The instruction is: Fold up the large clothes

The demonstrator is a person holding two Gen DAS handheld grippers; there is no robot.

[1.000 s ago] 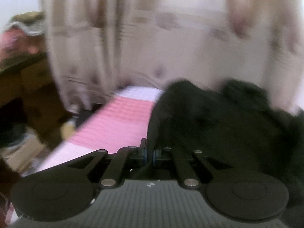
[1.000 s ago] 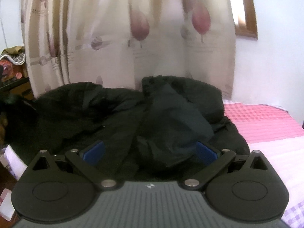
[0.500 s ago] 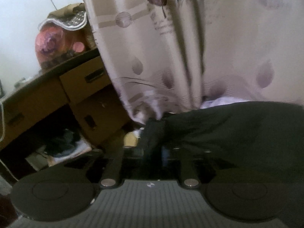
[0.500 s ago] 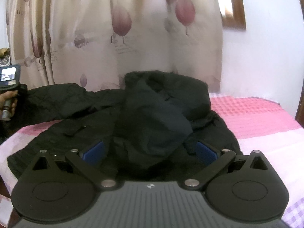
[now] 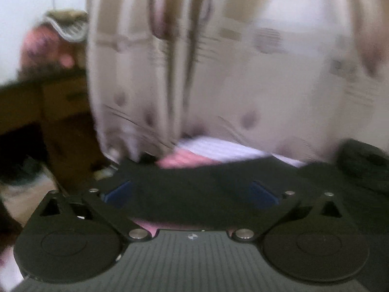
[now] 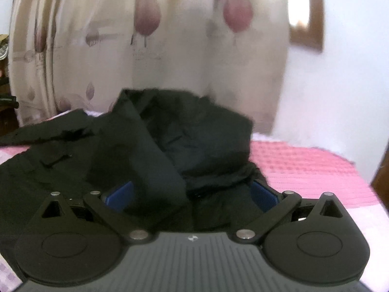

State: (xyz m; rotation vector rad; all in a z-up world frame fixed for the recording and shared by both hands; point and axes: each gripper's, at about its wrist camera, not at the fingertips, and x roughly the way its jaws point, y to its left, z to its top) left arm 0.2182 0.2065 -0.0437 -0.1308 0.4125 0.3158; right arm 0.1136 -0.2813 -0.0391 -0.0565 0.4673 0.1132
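Spreading wide, the left gripper [image 5: 190,192] held nothing; a stretched black sleeve of the jacket [image 5: 194,182] lay across the gap between its blue pads [image 5: 119,191], touching or not I could not tell. The right gripper [image 6: 192,194] also stood wide open, gripping nothing, over the crumpled jacket [image 6: 170,146] on the pink bedspread [image 6: 304,168]. A flowered curtain [image 6: 150,48] hung behind, a wooden cabinet [image 5: 56,112] at left. No writing was legible.

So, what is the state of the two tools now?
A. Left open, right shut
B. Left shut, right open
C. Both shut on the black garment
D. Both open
D: the left tool and right tool show blue pads spread wide above the black garment.
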